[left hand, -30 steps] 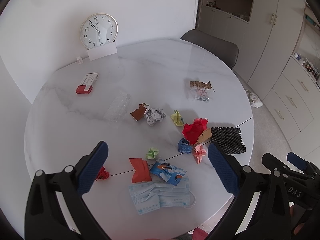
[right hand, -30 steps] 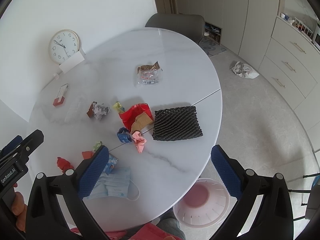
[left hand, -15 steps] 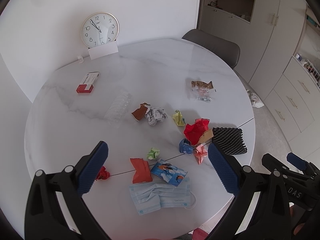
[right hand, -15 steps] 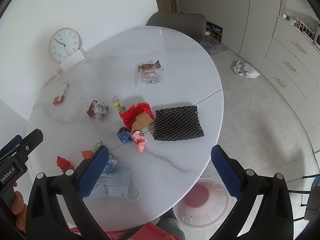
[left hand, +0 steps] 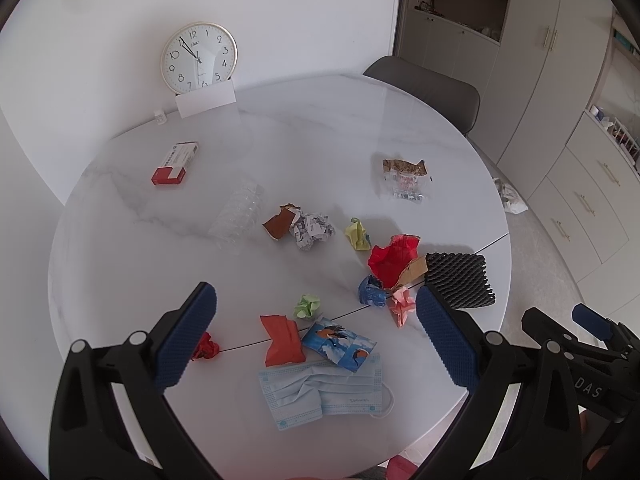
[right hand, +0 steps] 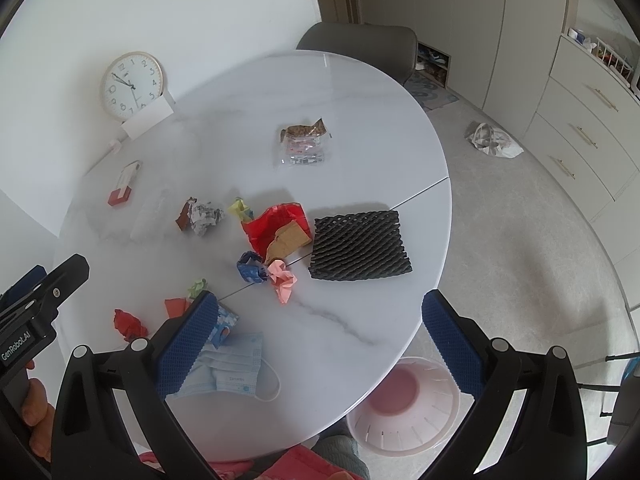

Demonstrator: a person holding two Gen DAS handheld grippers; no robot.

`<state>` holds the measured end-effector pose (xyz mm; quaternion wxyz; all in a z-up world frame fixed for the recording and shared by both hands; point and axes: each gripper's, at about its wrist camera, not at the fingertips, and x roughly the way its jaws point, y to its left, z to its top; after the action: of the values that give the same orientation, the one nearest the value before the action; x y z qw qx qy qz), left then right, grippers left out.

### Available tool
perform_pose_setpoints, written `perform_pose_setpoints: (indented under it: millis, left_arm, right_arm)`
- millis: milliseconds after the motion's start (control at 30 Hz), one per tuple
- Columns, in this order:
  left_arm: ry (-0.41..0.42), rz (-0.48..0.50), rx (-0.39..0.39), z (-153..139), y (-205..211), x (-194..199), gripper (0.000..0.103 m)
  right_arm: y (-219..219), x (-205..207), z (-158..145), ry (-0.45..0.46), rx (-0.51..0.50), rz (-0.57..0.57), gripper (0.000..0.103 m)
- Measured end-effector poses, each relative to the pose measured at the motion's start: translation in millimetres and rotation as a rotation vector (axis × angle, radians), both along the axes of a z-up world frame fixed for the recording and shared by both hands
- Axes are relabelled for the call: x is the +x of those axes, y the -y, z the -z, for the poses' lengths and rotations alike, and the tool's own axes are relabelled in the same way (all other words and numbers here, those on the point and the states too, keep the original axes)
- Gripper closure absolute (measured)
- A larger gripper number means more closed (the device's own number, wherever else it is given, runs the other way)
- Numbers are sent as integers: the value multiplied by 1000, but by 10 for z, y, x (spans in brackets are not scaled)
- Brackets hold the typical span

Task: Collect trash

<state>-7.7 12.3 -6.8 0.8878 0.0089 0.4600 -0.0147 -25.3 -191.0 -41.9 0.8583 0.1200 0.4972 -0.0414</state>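
Trash lies scattered across my round desk point(left hand: 168, 240): a face mask point(left hand: 320, 390) at the near edge, a black foam net point(right hand: 358, 246) near the right rim, crumpled papers between. My left tool point(left hand: 316, 334) and right tool point(right hand: 320, 332) both gape wide above the desk, touching nothing. Only the right view shows the pink bin point(right hand: 404, 406) on the floor.

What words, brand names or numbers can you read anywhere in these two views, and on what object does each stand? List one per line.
"GenRobot.AI": on the left gripper, seen from the right wrist.
"DAS": on the right gripper, seen from the left wrist; the rest is cut off.
"1" to "12": on the clock dial.
Red-and-white box: print too small.
Face mask: small print, blurred.
Snack bag: unreadable.
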Motion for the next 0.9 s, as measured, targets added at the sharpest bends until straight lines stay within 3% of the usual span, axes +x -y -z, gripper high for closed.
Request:
perform_pose_setpoints:
  millis: [367, 767, 900]
  left_arm:
    - [-57, 18, 14, 278, -102, 107, 7]
    - [-128, 65, 41, 978, -606, 554, 7]
    - [-145, 58, 76, 1184, -846, 814, 7]
  right_arm:
    - [-61, 54, 197, -11, -54, -33, 2]
    - [-42, 383, 981, -122, -21, -5, 2]
    - [-78, 560, 1154, -132, 33, -2, 2]
